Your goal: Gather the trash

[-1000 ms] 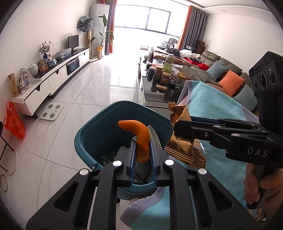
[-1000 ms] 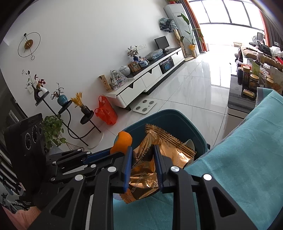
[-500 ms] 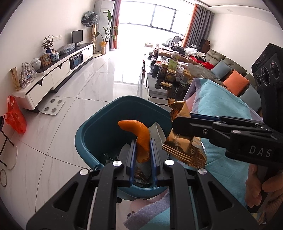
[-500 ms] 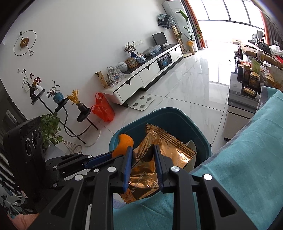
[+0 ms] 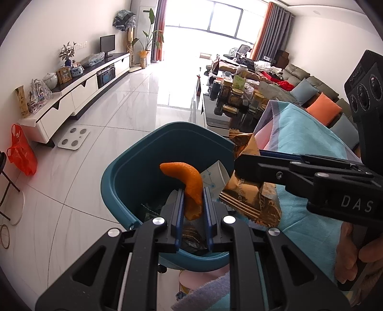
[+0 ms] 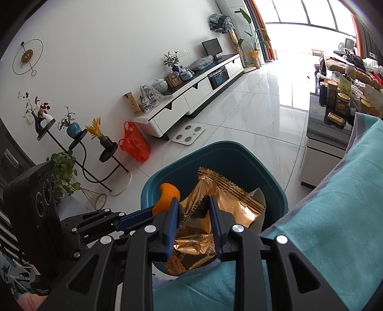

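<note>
Item: my left claw [image 5: 193, 203], jaws closed on an orange peel [image 5: 189, 184], held over the teal bin [image 5: 115, 181].
Item: my right claw [image 6: 193, 216], jaws pinching a gold foil wrapper [image 6: 229, 203] above the bin's near rim.
Risk: the wrapper overhangs the teal cloth [image 6: 335, 215]; released here, it may catch the rim and slide outside.

Light: bright daylight from the window [image 5: 222, 21] — blown out
Glare: on the floor [image 5: 143, 100]
Edges: fisheye-bent — dark corners
</note>
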{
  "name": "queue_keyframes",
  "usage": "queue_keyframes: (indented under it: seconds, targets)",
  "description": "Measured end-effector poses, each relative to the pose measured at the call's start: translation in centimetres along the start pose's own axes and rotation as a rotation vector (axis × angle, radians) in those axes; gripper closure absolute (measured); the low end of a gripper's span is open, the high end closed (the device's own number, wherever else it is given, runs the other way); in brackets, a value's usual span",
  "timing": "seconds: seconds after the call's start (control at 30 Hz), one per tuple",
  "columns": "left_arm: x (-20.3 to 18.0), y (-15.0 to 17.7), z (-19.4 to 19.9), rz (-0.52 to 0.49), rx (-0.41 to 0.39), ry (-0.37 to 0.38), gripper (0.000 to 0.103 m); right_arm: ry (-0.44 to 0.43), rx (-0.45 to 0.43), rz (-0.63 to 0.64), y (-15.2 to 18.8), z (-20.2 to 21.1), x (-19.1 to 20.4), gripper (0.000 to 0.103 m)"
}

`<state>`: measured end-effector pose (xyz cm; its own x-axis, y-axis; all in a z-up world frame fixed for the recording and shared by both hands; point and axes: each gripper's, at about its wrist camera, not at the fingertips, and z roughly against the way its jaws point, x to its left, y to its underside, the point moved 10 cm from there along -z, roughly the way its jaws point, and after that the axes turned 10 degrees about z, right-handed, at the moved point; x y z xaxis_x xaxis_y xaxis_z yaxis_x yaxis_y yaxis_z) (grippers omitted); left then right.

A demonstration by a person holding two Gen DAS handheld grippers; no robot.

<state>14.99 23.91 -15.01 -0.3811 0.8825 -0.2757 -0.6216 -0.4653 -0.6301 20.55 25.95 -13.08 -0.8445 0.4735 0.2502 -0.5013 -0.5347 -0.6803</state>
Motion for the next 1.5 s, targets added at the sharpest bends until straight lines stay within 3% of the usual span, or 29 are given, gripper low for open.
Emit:
queue_keyframes:
  seconds: [0.57, 0.77, 1.17, 1.4, 1.5]
  targets:
    - [0.7, 0.0, -1.7, 0.034, 0.027, -0.013, 0.087, 0.026, 0.032, -0.041, -0.1, -1.4, -0.5, 0.075]
    - [1.0, 0.1, -1.4, 0.04, 0.017, -0.011, 0.086, 0.027, 0.03, -0.05, -0.1, -1.5, -0.6, 0.07]
    - [-0.1, 0.1, 2.2, 0.009, -0.079, -0.002, 0.041, 0.031, -0.018, -0.062, 0.5, 0.4, -1.1, 0.063]
    - [-1.5, 0.4, 5.9, -0.018, -0.173, 0.021, 0.007, 0.072, -0.093, -0.021, 1.6, 4.3, -0.8, 0.042]
    - [-2.4, 1.0, 7.6, -0.033, -0.214, 0.043, 0.005, 0.1, -0.129, -0.008, 2.6, 6.7, -0.8, 0.035]
